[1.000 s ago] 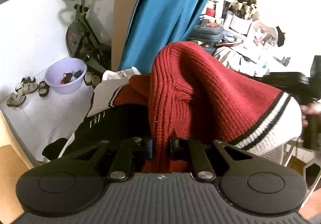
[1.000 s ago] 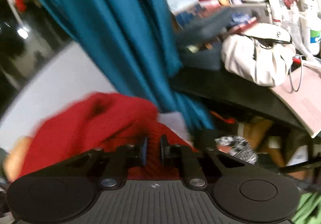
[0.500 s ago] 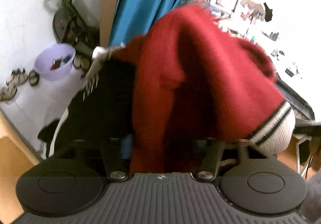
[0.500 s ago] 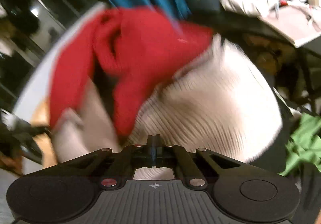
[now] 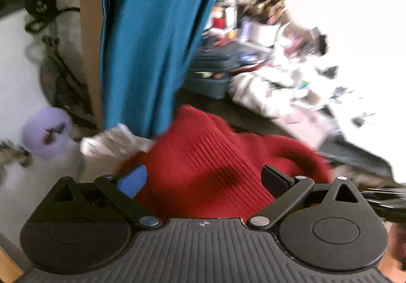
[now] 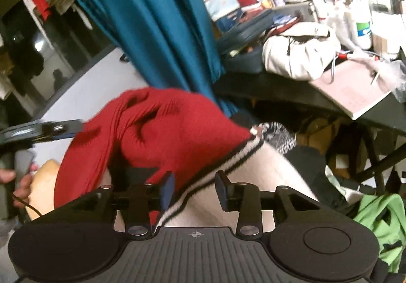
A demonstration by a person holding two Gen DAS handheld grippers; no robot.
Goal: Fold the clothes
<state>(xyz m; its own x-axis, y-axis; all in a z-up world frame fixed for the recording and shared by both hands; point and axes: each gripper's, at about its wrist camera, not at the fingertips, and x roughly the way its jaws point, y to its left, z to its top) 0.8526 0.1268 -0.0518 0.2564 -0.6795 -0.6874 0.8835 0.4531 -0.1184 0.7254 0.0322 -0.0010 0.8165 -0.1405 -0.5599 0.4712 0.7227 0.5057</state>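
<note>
Red ribbed sweater (image 5: 203,163) heaped loose between and ahead of the widely spread, opening left gripper (image 5: 205,176), gripped by neither, its striped cream hem (image 6: 223,163) running between the parting fingers of the right gripper (image 6: 195,189); long axis unreadable in the bunched, blurred knit.

Strongly blown out at upper right of the left view — desk clutter (image 5: 274,36) smeared by motion blur. Sharper in the right view, dim at left by the dark window (image 6: 30,36). Soft shadow on the sweater (image 5: 215,156). Fisheye bending at edges.
</note>
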